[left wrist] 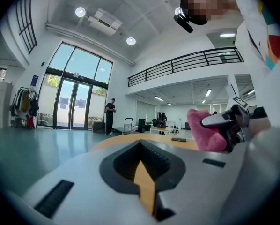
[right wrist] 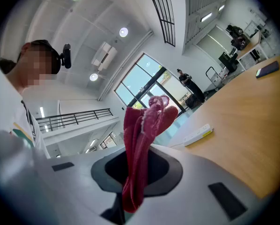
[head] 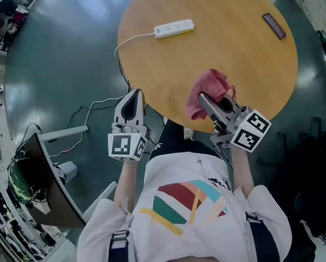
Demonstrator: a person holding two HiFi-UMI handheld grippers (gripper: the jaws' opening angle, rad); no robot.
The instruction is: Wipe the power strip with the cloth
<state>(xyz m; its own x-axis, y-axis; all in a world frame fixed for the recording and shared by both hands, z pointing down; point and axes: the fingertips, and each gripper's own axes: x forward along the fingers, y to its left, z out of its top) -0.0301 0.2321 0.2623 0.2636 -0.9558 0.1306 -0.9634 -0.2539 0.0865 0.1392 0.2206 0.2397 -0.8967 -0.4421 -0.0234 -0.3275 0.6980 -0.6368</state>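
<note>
A white power strip [head: 174,28] lies on the far part of the round wooden table [head: 234,53], and it shows again in the right gripper view [right wrist: 196,135]. A pink-red cloth [head: 206,91] bunches at the table's near edge, with my right gripper [head: 205,101] shut on it. In the right gripper view the cloth [right wrist: 142,139] stands up between the jaws. My left gripper [head: 133,95] hangs off the table's near left edge, shut and empty. From the left gripper view the cloth [left wrist: 205,130] shows at the right.
A dark flat phone-like slab [head: 274,25] lies at the table's far right. The strip's white cable [head: 131,38] runs off the left edge down to the floor. A dark monitor on a stand [head: 48,184] and loose cables sit on the floor at the left.
</note>
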